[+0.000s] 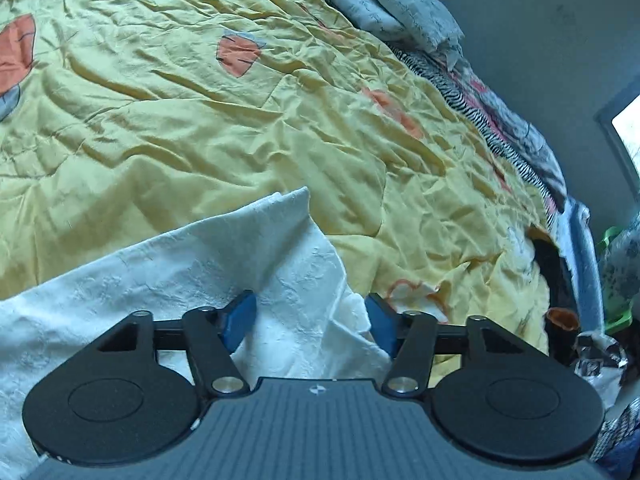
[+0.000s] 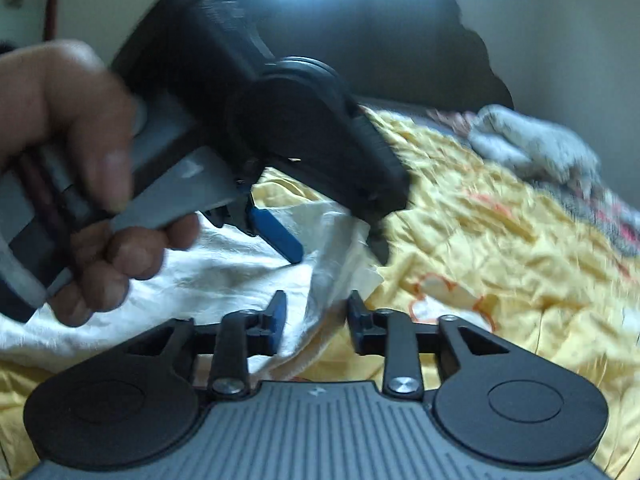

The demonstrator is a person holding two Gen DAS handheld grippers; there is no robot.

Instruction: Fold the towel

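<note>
A white embossed towel [image 1: 200,280] lies rumpled on a yellow bedspread [image 1: 200,120], one corner raised in a peak. My left gripper [image 1: 310,322] is open just above it, its blue pads [image 1: 240,320] on either side of a fold without pinching it. In the right wrist view a hand [image 2: 60,140] holds that left gripper [image 2: 338,256] over the towel [image 2: 224,272]. My right gripper [image 2: 316,320] stands open close beneath it, and a raised edge of the towel runs between its fingers [image 2: 278,318].
The yellow bedspread [image 2: 500,240] with orange flower prints covers the bed. A grey-white bundle of cloth [image 1: 392,8] and a striped blanket edge [image 1: 480,112] lie along the far side by the wall. Clutter sits past the bed's right end [image 1: 600,320].
</note>
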